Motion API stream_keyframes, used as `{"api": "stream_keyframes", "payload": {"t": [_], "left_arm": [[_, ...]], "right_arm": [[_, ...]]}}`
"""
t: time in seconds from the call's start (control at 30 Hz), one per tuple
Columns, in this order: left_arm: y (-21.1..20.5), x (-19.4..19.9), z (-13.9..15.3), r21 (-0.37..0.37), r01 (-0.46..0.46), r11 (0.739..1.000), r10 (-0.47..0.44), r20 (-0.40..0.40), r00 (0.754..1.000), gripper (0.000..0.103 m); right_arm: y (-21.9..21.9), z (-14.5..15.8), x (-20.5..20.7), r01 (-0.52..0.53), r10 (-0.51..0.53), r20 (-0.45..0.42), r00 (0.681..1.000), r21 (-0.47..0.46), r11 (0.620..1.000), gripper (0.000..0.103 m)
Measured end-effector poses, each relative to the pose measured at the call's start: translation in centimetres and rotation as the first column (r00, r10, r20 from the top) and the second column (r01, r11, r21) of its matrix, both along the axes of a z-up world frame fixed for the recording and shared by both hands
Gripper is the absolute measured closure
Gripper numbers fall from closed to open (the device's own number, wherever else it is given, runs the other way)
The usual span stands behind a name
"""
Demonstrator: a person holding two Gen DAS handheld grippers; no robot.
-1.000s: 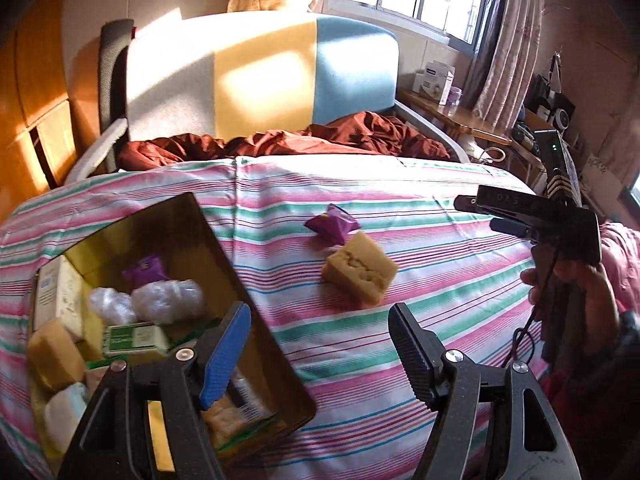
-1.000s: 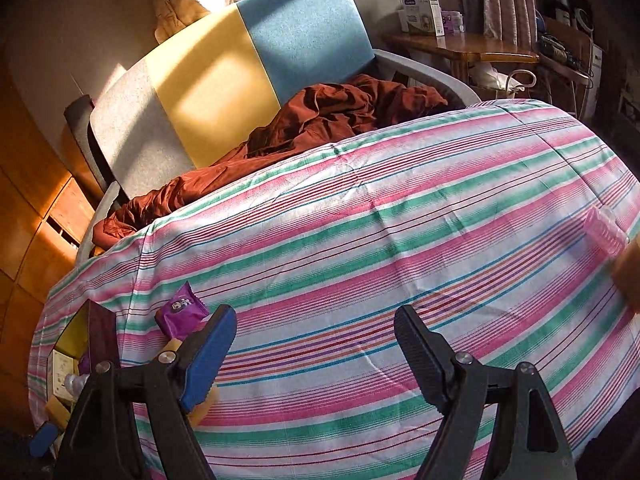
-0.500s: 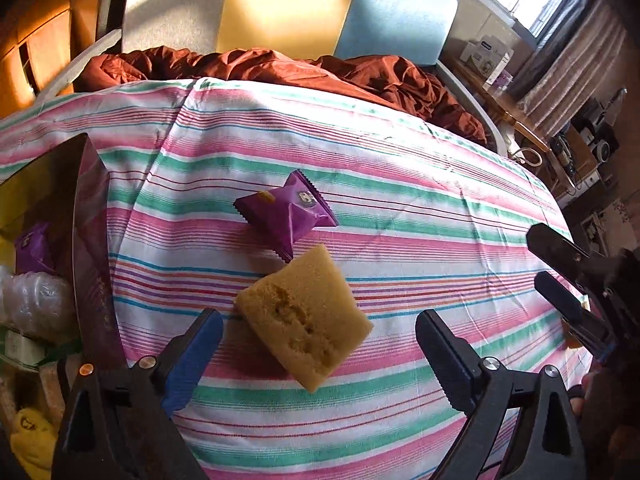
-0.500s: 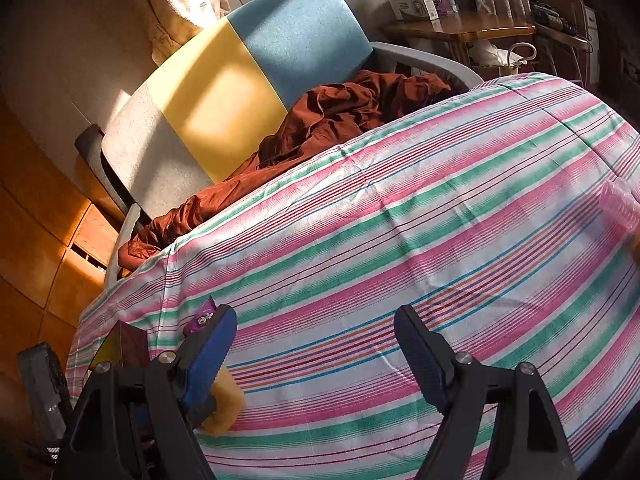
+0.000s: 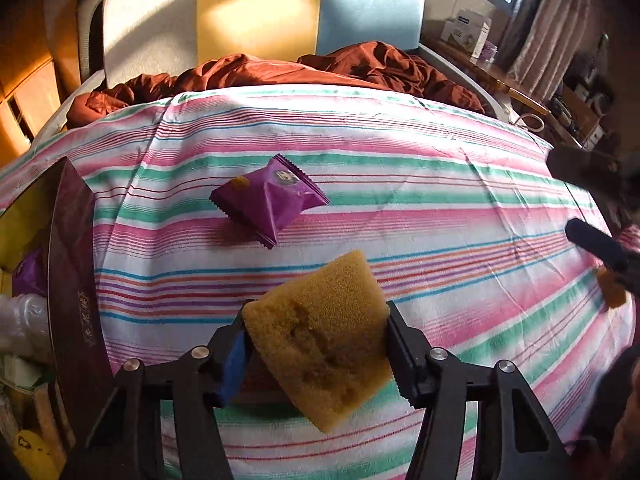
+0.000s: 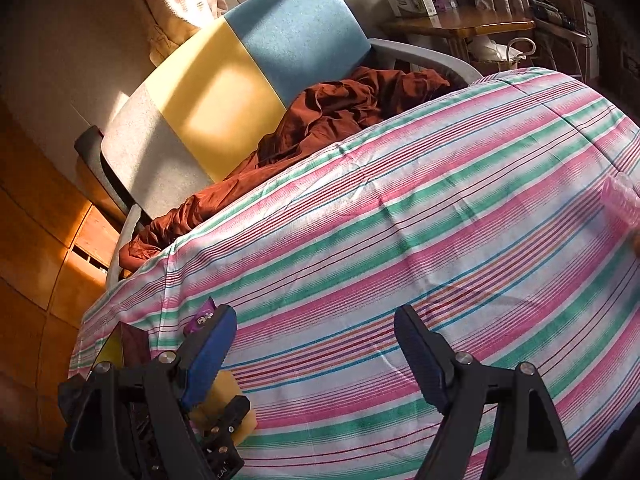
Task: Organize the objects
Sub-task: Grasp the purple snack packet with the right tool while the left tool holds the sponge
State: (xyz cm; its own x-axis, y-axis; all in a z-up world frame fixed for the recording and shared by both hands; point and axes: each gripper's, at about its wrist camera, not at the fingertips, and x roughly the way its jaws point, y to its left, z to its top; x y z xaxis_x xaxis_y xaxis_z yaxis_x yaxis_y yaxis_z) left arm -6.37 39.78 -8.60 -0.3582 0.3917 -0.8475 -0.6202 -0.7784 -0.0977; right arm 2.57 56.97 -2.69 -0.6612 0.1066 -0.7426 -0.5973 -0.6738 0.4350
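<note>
Sponge (image 5: 320, 336), yellow and porous, sits pinched between the two fingers of the left gripper (image 5: 316, 344), tilted, low over the striped cloth (image 5: 420, 208). Just beyond it a purple packet (image 5: 268, 200) lies flat on the cloth. At the left edge stands a dark box (image 5: 74, 280) with wrapped items inside; its contents are hard to make out. The right gripper (image 6: 316, 352) hangs over bare cloth with its fingers spread wide, grasping nothing. A pink ribbed thing, perhaps a roller (image 6: 622, 202), lies at the far right. Behind the cloth, a rust blanket (image 6: 328, 116) is heaped against a chair (image 6: 248, 64).
</note>
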Motion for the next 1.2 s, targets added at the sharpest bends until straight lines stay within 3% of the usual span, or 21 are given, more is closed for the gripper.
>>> {"api": "stream_keyframes", "payload": {"t": [0.13, 0.33, 0.63, 0.8, 1.03, 1.2], "left_arm": [[-2.3, 4.4, 0.1, 0.016, 0.153, 0.988, -0.152, -0.078, 0.985, 0.043], [-4.8, 8.6, -0.2, 0.029, 0.285, 0.958, -0.267, -0.274, 0.924, 0.043], [-5.2, 7.1, -1.5, 0.103, 0.244, 0.964, -0.218, -0.212, 0.953, 0.045], [-5.4, 7.2, -1.7, 0.114, 0.242, 0.964, -0.214, -0.213, 0.953, 0.045], [-5.6, 7.0, -1.8, 0.142, 0.239, 0.960, -0.210, -0.195, 0.958, 0.045], [-5.7, 6.9, -1.9, 0.153, 0.241, 0.958, -0.212, -0.187, 0.959, 0.044]], "right_arm": [[0.0, -0.6, -0.4, -0.012, 0.012, 0.030, 0.999, -0.013, 1.000, 0.021], [-1.1, -1.6, -1.7, -0.067, 0.066, 0.092, 0.994, 0.008, 0.998, 0.021], [-3.4, -2.9, -4.0, -0.231, 0.229, 0.140, 0.963, 0.000, 0.973, 0.021], [-5.9, -3.4, -6.0, -0.393, 0.393, 0.151, 0.907, -0.032, 0.919, 0.021], [-9.1, -3.8, -11.9, -0.581, 0.549, 0.270, 0.791, 0.046, 0.813, 0.020], [-10.0, -5.0, -16.0, -0.608, 0.571, 0.309, 0.761, 0.034, 0.793, 0.020]]}}
